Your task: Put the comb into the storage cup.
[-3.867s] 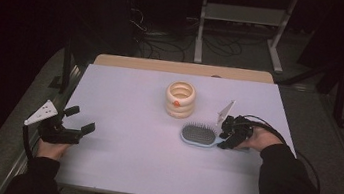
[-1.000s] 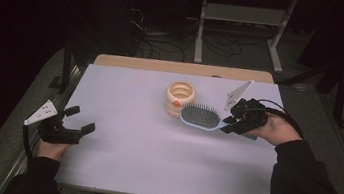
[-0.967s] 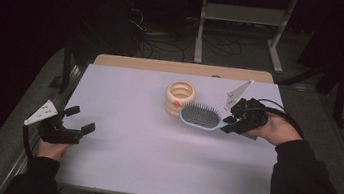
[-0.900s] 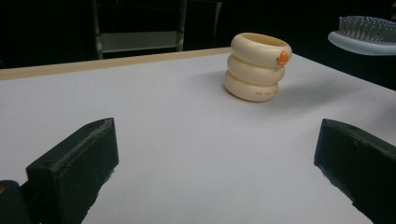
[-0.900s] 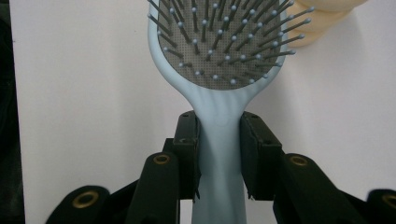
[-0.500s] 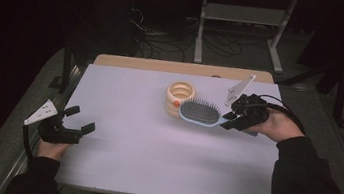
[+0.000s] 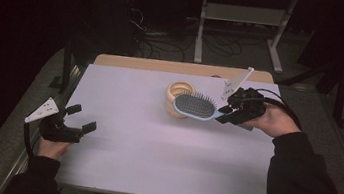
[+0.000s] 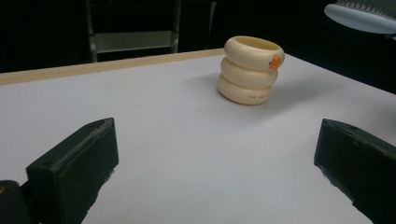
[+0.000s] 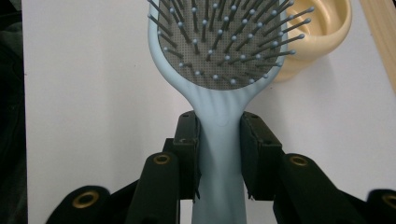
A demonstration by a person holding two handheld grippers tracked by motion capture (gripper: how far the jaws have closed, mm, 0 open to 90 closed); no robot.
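Right gripper [image 7: 231, 114] jaws pinching brush [image 7: 195, 106] handle, brush lifted off counter [image 7: 153, 150], bristles up, head over cream cup [image 7: 180, 89]. Left gripper [image 7: 81, 118] low near counter's left edge, jaws spread, holding nothing.

Left gripper [image 7: 80, 118]: low over the near left corner of the table, held in the left hand [image 7: 52, 148], jaws spread wide and pointing toward the table's middle; grey three-cornered plate on top, cable trailing back.
Right gripper [image 7: 227, 113]: raised above the far right part of the table, held in the right hand [image 7: 273, 121], dark sleeve behind; jaws clamped on a handle from both sides, pointing left.
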